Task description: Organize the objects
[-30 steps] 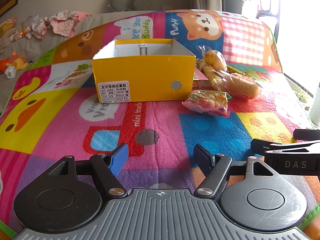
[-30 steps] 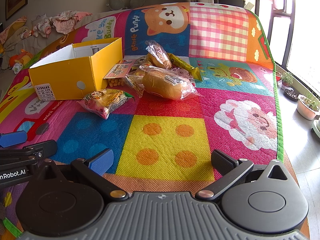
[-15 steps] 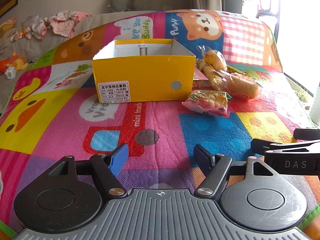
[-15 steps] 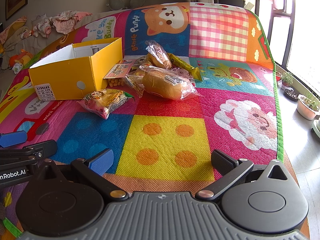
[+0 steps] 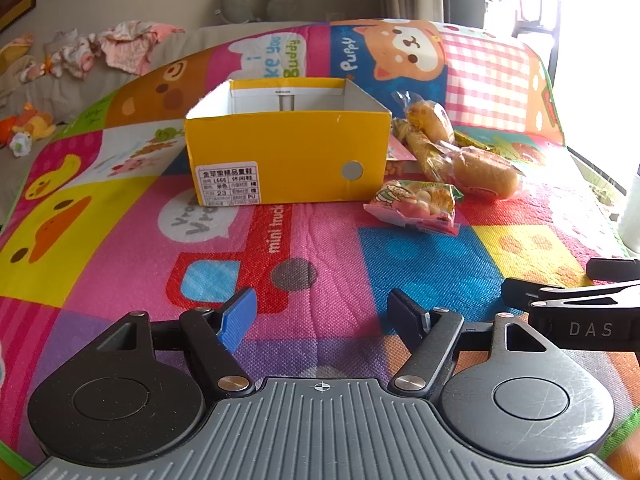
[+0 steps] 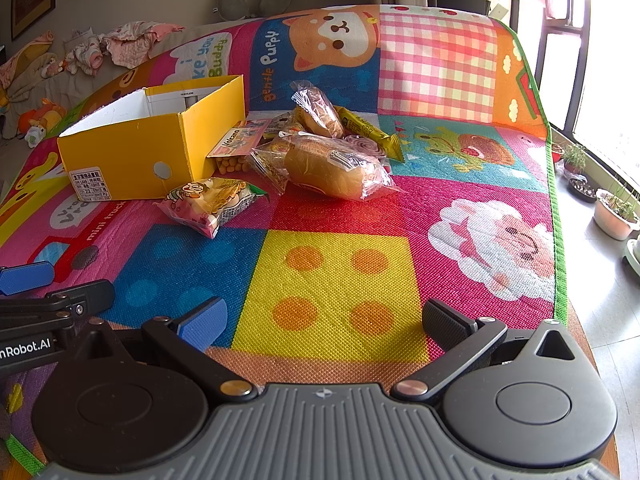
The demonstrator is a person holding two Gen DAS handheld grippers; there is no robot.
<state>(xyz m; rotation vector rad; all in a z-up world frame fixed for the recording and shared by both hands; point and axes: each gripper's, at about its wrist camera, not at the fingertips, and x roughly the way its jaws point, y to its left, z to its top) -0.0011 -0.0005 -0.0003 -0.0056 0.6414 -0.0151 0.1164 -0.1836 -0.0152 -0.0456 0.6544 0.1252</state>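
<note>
Both the left gripper [image 5: 322,312] and the right gripper [image 6: 324,320] are hovering wide apart and empty at the near edge. The snack packets [image 6: 320,160] are lying just right of the open yellow box [image 5: 288,148], likely awaiting loading.

A patchwork play mat [image 6: 336,280] shows bright cartoon squares: yellow with orange dots, red-and-white gingham at one o'clock, a blue panel with an orange puppy at twelve. At ten o'clock, a yellow shoebox [image 6: 132,152] has a white interior. Beside it lie a pink-and-green candy bag [image 6: 208,204], a golden-brown wrapped bread roll [image 6: 332,168] and a yellow snack bar [image 6: 368,128].
</note>
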